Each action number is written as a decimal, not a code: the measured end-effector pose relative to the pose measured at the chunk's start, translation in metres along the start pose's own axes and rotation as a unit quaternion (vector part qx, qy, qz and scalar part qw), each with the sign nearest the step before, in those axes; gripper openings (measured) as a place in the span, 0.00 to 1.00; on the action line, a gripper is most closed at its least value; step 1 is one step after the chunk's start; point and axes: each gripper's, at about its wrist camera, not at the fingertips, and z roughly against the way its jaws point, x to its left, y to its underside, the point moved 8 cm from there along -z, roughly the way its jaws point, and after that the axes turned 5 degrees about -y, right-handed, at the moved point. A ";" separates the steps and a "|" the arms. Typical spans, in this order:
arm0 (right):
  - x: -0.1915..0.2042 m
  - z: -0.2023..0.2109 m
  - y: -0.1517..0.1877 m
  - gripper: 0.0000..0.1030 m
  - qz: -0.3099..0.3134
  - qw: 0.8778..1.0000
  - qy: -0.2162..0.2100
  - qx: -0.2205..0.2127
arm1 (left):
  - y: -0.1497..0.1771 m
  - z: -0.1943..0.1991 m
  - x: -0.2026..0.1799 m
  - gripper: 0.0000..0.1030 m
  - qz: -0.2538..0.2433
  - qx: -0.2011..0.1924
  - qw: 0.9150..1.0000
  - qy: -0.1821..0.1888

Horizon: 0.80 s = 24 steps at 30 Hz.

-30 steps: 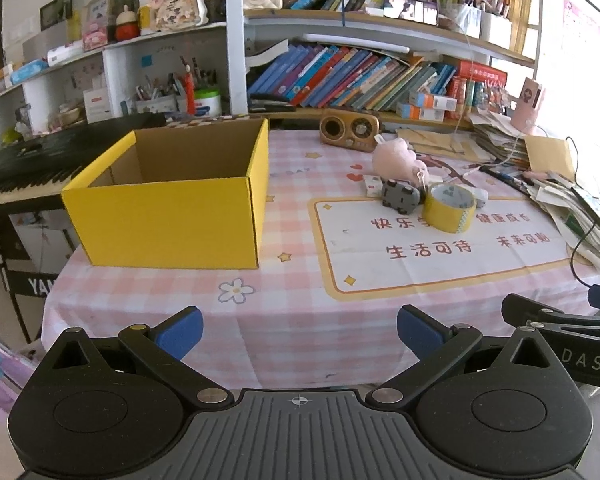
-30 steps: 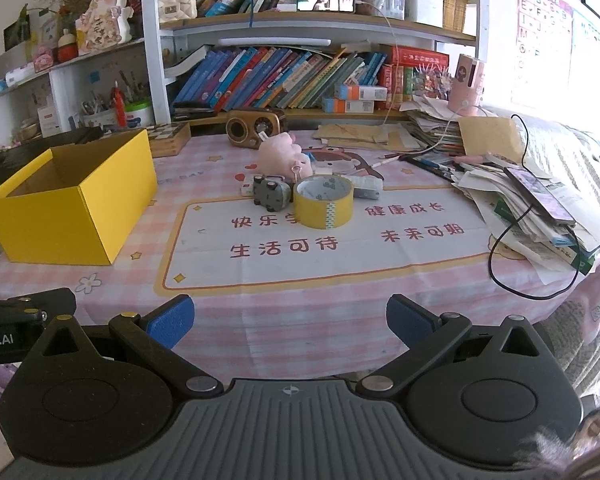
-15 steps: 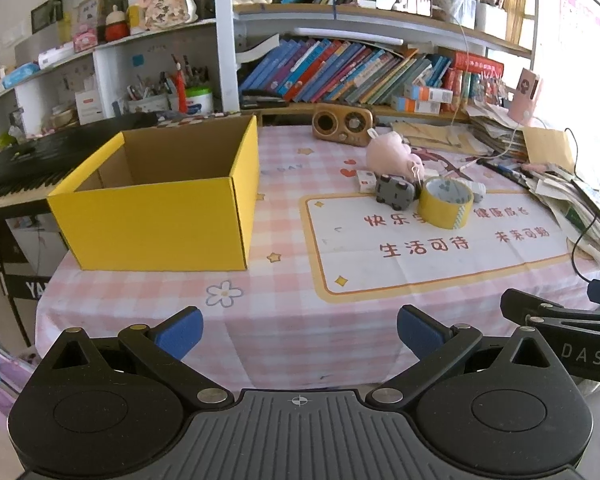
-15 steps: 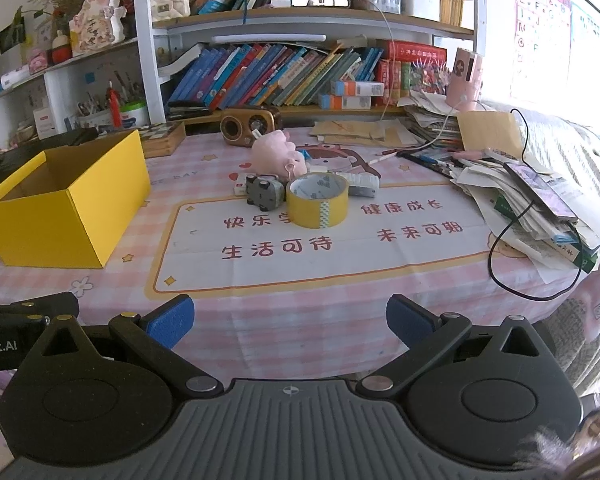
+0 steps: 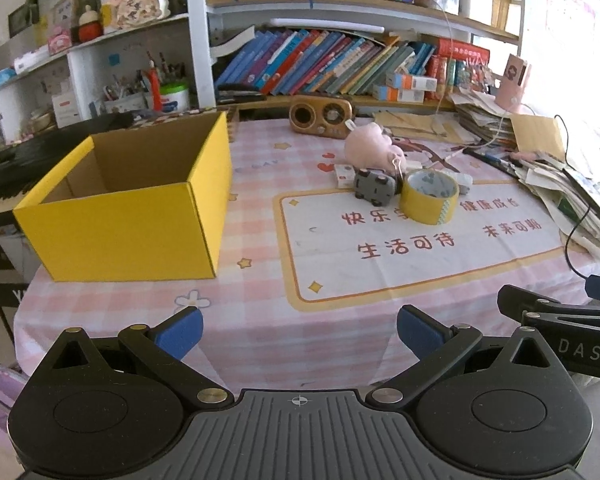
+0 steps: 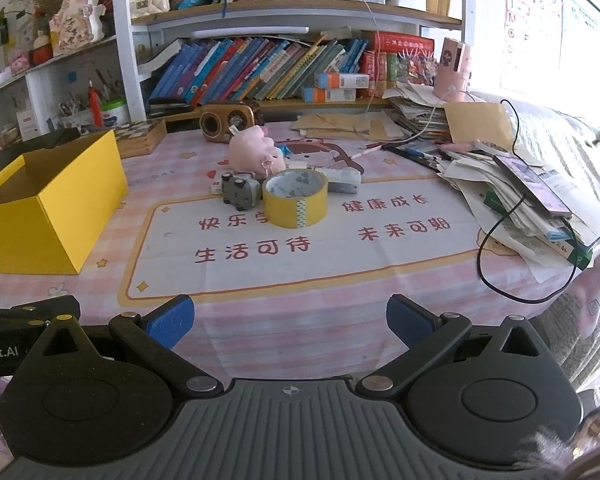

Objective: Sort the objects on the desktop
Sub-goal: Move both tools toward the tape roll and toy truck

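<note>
Both claws held wide apart, empty, at the worktop's (image 5: 260, 320) near edge.

Bare cloth is seen between left claw (image 5: 298, 326), right claw (image 6: 290, 316), tape roll (image 6: 295, 198) and yellow box (image 5: 140, 216); paper stacks (image 6: 540, 208) are shown fully only rightward.

Left tool (image 5: 298, 330) jaws spread wide, empty, right tool (image 6: 290, 320) likewise spread, empty, side by side

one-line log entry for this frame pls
phase: approach | left gripper: open, empty | right gripper: open, empty | yellow box: empty | tape roll, toy car, pink plush: on table, unsorted
</note>
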 end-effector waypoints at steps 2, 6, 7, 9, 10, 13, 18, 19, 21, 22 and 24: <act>-0.003 -0.002 -0.001 1.00 -0.002 1.000 0.001 0.001 | -0.001 -0.002 -0.003 1.00 -0.002 0.001 1.000 0.001; -0.009 -0.007 -0.002 1.00 -0.004 1.000 0.002 0.002 | -0.004 -0.006 -0.007 1.00 -0.005 0.003 1.000 0.003; -0.010 -0.007 -0.002 1.00 -0.004 1.000 0.002 0.003 | -0.005 -0.008 -0.009 1.00 -0.005 0.004 1.000 0.002; -0.011 -0.009 -0.003 1.00 -0.003 1.000 0.000 0.002 | -0.006 -0.010 -0.011 1.00 -0.004 0.005 1.000 0.000; -0.013 -0.010 -0.005 1.00 -0.003 1.000 -0.001 0.003 | -0.007 -0.011 -0.012 1.00 -0.004 0.005 1.000 0.000; -0.014 -0.013 -0.006 1.00 -0.003 1.000 -0.002 0.004 | -0.010 -0.015 -0.017 1.00 -0.004 0.009 1.000 0.007; -0.021 -0.020 -0.012 1.00 -0.005 1.000 -0.004 0.007 | -0.014 -0.023 -0.027 1.00 -0.002 0.017 1.000 0.013; -0.023 -0.021 -0.013 1.00 -0.006 1.000 -0.005 0.007 | -0.015 -0.024 -0.029 1.00 0.000 0.017 1.000 0.013; -0.027 -0.026 -0.018 1.00 -0.006 1.000 -0.008 0.008 | -0.019 -0.027 -0.032 1.00 0.001 0.016 1.000 0.011; -0.029 -0.029 -0.019 1.00 -0.005 1.000 -0.010 0.009 | -0.021 -0.029 -0.034 1.00 0.001 0.014 1.000 0.009; -0.033 -0.034 -0.023 1.00 -0.005 1.000 -0.013 0.010 | -0.025 -0.032 -0.037 1.00 0.003 0.013 1.000 0.009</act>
